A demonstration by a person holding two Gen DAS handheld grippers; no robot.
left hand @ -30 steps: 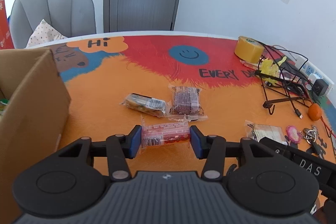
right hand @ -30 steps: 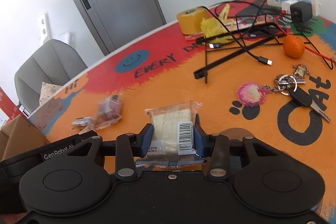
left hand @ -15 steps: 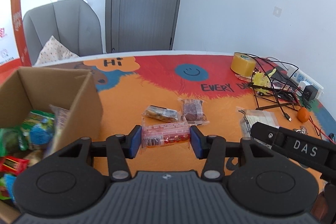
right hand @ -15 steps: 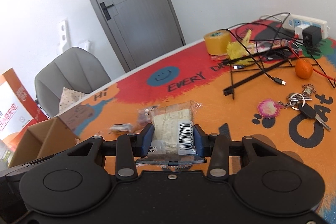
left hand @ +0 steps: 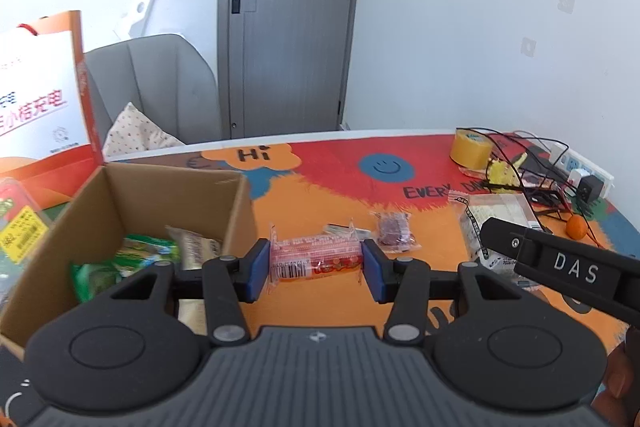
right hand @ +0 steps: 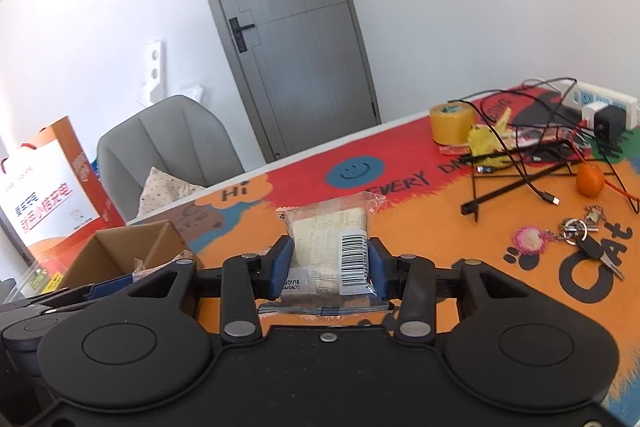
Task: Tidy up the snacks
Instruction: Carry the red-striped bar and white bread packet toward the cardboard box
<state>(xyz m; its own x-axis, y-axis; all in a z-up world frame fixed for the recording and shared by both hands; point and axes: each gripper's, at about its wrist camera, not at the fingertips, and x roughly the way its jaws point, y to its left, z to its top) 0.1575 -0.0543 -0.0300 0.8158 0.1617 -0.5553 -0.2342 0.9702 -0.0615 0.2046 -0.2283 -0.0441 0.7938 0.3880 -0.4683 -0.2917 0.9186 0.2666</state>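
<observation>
My left gripper (left hand: pixel 316 265) is shut on a red snack bar (left hand: pixel 316 259) and holds it in the air beside the right wall of the open cardboard box (left hand: pixel 236 203). The box holds several snack packs, among them a green one (left hand: pixel 148 251). My right gripper (right hand: pixel 328 263) is shut on a clear-wrapped beige cake pack (right hand: pixel 330 243), held above the table; it also shows in the left wrist view (left hand: pixel 496 215). Two loose snacks lie on the table: a dark red pack (left hand: pixel 394 229) and another pack (left hand: pixel 340 229) partly hidden behind the bar.
The table mat (left hand: pixel 332 183) carries a tape roll (left hand: pixel 472 149), a wire stand with cables (right hand: pixel 520 163), a power strip (right hand: pixel 600 103), an orange (right hand: pixel 590 179) and keys (right hand: pixel 580 239) at the right. A grey chair (left hand: pixel 160 87) and an orange bag (left hand: pixel 40 95) stand behind the box.
Both grippers have risen and moved left toward the box with their snacks still held. The box's inside has come into the left wrist view.
</observation>
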